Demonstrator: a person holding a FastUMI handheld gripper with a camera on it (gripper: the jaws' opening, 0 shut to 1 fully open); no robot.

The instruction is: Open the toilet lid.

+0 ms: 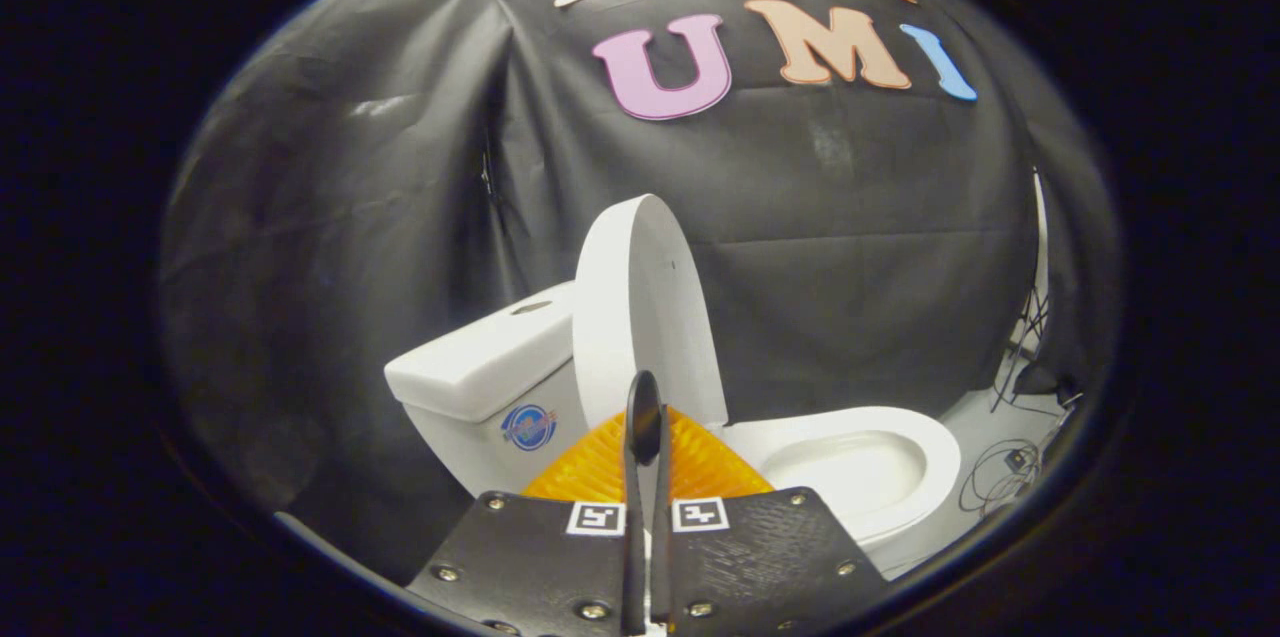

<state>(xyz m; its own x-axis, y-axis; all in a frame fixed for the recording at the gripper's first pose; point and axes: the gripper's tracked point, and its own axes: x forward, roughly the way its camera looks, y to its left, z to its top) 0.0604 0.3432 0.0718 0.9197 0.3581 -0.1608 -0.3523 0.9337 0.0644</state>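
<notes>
Stands raised already, the toilet lid, upright or close to it and edge-on, hinged between the tank behind it and the open bowl in front. Sits just beyond the tool, slightly above its tips, with the fingers closed together on nothing. Best now, by the look of it, to ease straight back from the lid without brushing its edge, lest a nudge tip it back onto the bowl.

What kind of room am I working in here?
Likely a mock bathroom in a cloth-walled booth: a white toilet with raised lid and tank, black drapes behind. Gripper fingers nearly shut, holding nothing.
</notes>
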